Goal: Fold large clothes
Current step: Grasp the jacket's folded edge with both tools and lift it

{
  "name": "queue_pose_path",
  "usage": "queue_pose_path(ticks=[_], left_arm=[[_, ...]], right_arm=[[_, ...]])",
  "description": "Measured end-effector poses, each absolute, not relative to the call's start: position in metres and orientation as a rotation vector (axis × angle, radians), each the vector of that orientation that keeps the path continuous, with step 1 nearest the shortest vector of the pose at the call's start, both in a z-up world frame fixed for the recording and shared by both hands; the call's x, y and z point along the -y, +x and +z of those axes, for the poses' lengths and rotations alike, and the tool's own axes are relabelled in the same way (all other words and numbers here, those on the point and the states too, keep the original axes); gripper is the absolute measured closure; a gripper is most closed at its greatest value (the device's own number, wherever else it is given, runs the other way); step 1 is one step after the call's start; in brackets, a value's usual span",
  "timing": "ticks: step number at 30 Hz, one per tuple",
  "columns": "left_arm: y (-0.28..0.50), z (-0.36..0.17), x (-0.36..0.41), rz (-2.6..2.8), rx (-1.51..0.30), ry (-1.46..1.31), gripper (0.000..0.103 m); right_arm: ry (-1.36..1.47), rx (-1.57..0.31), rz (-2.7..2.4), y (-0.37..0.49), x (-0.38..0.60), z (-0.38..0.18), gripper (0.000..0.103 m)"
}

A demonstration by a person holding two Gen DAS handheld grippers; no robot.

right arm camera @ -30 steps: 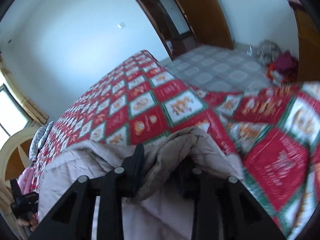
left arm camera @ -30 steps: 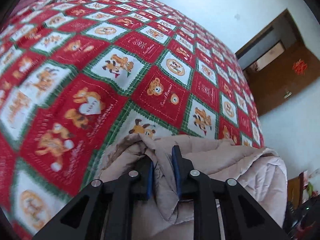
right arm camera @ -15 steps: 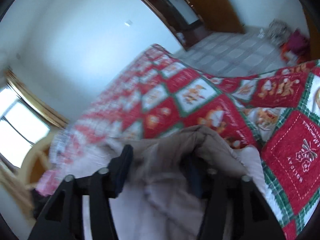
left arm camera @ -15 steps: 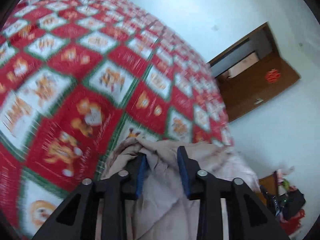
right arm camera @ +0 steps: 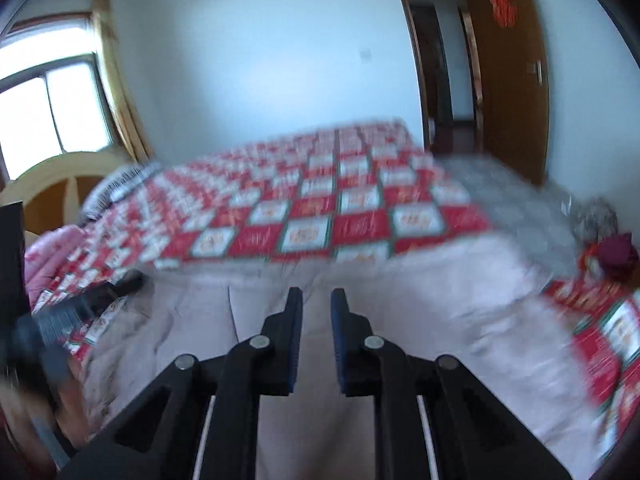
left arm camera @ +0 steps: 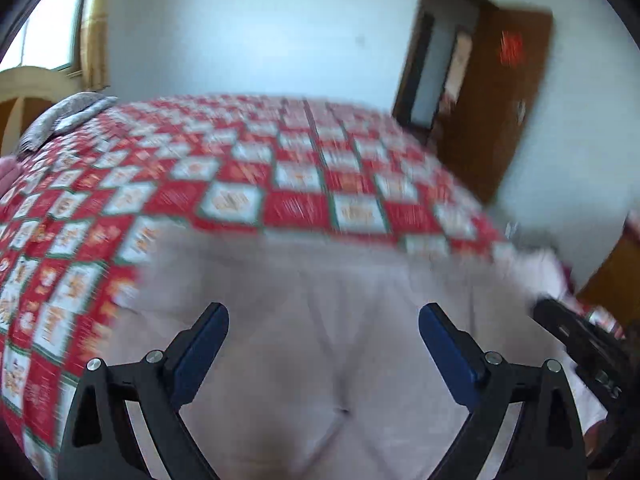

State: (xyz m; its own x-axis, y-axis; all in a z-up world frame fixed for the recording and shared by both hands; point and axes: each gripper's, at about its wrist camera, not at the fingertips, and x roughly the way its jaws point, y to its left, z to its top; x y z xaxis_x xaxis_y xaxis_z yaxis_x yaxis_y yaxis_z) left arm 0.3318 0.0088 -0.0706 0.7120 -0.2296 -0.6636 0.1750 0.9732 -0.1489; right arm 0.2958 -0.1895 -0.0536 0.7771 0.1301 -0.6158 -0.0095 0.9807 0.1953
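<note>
Above the bed's (left arm camera: 304,184) near edge, left gripper (left arm camera: 323,332) opening wide, right gripper (right arm camera: 316,312) closing empty; smooth the garment (left arm camera: 340,320) flat before regripping.

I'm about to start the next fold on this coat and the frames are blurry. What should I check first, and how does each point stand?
1. Left gripper free of cloth: ok, jaws opening wide, nothing between them.
2. Right gripper free of cloth: ok, jaws closing with only a narrow empty gap.
3. Coat lies on the bed: ok.
4. Coat lies flat, edges even: cannot tell, too blurred.
5. Bed beyond the coat has room: ok.
6. Grippers apart from each other: ok.
</note>
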Motion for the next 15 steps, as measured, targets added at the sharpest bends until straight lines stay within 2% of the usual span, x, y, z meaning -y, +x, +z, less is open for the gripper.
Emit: queue_pose_path(ticks=[6, 15], left_arm=[[0.339, -0.108, 0.000, -0.176, -0.736, -0.041, 0.005], [0.358, -0.133, 0.016, -0.125, -0.767, 0.002, 0.002]], right_arm=[[0.210, -0.726, 0.067, 0.311, 0.204, -0.109, 0.085], [0.217, -0.780, 0.044, 0.328, 0.204, -0.129, 0.087]])
